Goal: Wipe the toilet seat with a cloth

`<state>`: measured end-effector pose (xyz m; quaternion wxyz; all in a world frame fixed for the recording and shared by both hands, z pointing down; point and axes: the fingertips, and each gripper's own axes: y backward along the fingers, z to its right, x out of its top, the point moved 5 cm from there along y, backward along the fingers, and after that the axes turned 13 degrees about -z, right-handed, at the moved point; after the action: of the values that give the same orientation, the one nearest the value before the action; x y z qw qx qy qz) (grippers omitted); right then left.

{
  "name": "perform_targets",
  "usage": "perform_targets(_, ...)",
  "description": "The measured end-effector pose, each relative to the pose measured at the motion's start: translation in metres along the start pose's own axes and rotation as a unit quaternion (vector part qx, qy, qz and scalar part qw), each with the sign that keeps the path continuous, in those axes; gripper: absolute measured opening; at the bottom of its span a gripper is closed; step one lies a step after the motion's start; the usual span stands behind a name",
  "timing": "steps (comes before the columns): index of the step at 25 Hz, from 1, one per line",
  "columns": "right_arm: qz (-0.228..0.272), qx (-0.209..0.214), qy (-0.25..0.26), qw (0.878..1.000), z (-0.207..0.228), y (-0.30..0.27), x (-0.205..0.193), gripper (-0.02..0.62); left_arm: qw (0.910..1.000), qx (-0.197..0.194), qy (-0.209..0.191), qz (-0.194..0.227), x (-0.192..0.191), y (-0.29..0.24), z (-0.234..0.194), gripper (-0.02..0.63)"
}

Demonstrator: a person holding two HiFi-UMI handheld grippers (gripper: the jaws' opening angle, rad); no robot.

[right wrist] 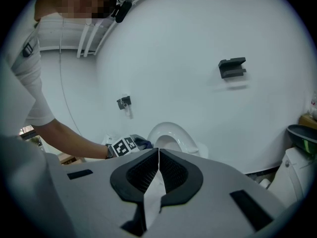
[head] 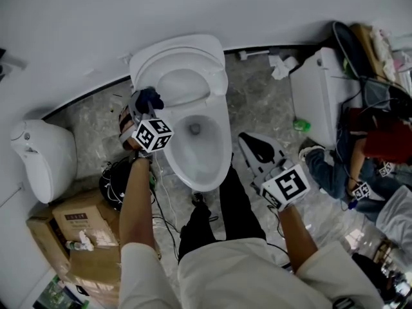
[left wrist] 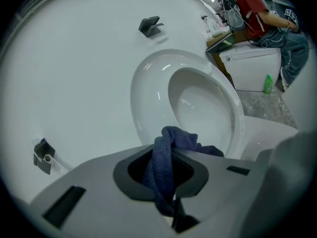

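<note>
The white toilet (head: 196, 147) stands in the middle of the head view, its seat and lid (head: 183, 76) raised against the wall. My left gripper (head: 145, 103) is at the seat's left edge, shut on a dark blue cloth (head: 152, 98). In the left gripper view the cloth (left wrist: 176, 135) hangs pinched between the jaws in front of the raised seat (left wrist: 148, 88). My right gripper (head: 255, 148) hovers right of the bowl, shut and empty. The right gripper view shows its pads (right wrist: 168, 170) closed together, pointing toward the seat (right wrist: 173, 135).
A second white toilet (head: 322, 92) and a green bottle (head: 301, 125) stand at the right, beside a seated person (head: 370, 150). Cardboard boxes (head: 77, 227) and a white fixture (head: 38, 159) are at the left. Cables (head: 164, 211) trail on the marble floor.
</note>
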<state>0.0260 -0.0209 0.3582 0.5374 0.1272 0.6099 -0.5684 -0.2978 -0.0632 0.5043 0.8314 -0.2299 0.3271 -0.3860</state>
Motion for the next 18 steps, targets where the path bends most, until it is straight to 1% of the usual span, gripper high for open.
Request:
perform_targets(5,0.002,-0.006,-0.001,1.0,-0.003,0.006,0.003,0.029,0.9999,0.003,0.007,0.006,0.015,0.001,-0.015,0.031)
perform_targets(11,0.004,-0.013,-0.006,1.0,-0.001,0.014,0.002,0.029,0.9996,0.007,0.013,0.022,0.037,0.002,-0.022,0.031)
perform_targets(14,0.008,-0.02,-0.008,1.0,0.003,0.017,0.004,0.029,0.9996,0.007,0.011,0.026,0.041,0.002,-0.023,0.031)
perform_targets(18,0.013,-0.026,-0.01,1.0,0.006,0.022,0.007,0.029,0.9988,0.012,0.007,0.047,0.051,0.009,-0.026,0.031)
